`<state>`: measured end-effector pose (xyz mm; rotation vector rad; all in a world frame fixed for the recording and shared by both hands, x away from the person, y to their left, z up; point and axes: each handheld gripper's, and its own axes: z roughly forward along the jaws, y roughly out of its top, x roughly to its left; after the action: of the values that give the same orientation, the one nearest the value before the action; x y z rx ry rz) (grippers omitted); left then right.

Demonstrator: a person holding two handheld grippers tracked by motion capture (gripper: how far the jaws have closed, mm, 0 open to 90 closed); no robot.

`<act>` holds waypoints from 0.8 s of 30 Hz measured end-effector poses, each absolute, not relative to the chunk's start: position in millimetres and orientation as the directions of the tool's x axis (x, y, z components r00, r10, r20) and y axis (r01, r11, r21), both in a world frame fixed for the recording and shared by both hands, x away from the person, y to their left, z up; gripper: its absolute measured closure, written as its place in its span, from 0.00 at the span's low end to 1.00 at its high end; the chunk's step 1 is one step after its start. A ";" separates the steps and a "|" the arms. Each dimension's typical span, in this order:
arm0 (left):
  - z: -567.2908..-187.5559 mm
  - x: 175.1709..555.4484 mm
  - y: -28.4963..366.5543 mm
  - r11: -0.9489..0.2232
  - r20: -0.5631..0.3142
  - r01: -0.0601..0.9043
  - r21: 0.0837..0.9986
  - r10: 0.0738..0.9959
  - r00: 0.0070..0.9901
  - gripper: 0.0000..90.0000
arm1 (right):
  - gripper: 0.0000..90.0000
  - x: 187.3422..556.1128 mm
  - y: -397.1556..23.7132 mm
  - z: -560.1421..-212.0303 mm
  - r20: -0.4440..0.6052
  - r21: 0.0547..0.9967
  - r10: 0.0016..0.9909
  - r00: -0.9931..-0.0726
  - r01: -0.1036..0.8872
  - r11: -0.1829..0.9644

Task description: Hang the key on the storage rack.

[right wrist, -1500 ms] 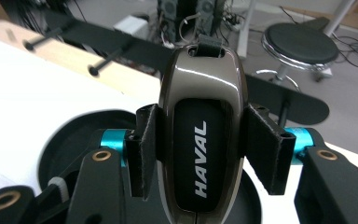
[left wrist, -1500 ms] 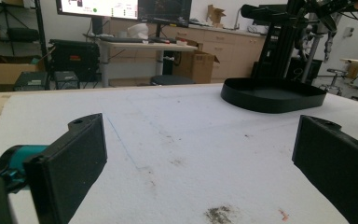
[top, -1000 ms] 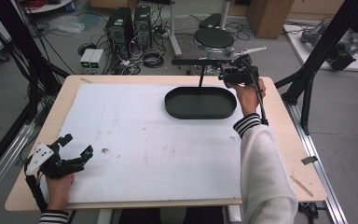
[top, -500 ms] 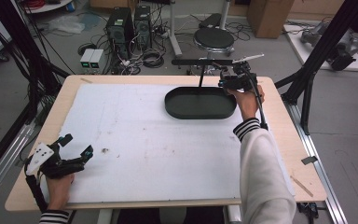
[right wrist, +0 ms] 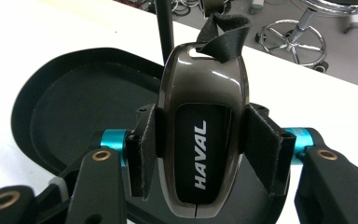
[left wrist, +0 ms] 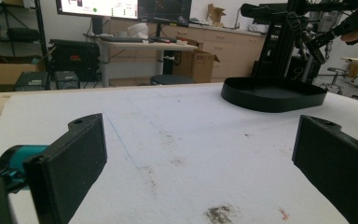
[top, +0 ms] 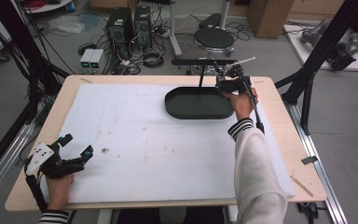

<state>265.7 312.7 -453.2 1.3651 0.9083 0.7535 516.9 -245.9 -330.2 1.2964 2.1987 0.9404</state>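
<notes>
My right gripper point(right wrist: 200, 140) is shut on a dark glossy car key fob point(right wrist: 200, 135) marked HAVAL, with a black strap loop point(right wrist: 223, 30) at its far end. The fob hangs over the black oval tray point(right wrist: 74, 112). From above, the right gripper point(top: 223, 80) sits at the right far rim of the tray point(top: 186, 109), beside a thin black post point(top: 200, 77) rising from the tray. My left gripper point(top: 77, 147) rests on the white mat near the front left corner, its wide jaws open with nothing between them. In the left gripper view the tray point(left wrist: 272, 93) lies far ahead.
A white foam mat point(top: 158, 140) covers the wooden table point(top: 293, 140). A black bar on a stand point(top: 203, 61) spans above the tray's far edge. Black frame struts point(top: 321, 51) stand at the right. A stool, computers and cables lie on the floor beyond the table.
My right gripper has come down with the key fob toward the tray's right far rim. The left gripper has stayed put on the mat.
</notes>
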 end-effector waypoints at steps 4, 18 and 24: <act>-453.2 265.7 312.7 0.081 -0.101 0.063 0.995 0.875 0.473 0.04 | 0.53 518.3 -244.8 -332.0 -0.014 0.731 0.878 -0.478 0.595 0.335; -453.3 265.9 313.2 0.088 -0.108 0.064 0.994 0.875 0.473 0.04 | 0.00 497.9 -233.6 -314.9 -0.028 0.766 0.855 -0.518 0.538 0.351; -453.3 265.3 312.2 0.080 -0.098 0.058 0.995 0.875 0.475 0.04 | 0.00 464.8 -245.7 -306.8 -0.049 0.860 0.817 -0.575 0.392 0.328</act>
<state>265.3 312.2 -453.3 1.3635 0.9039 0.7559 464.8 -245.7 -306.8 1.0613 2.1171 1.1715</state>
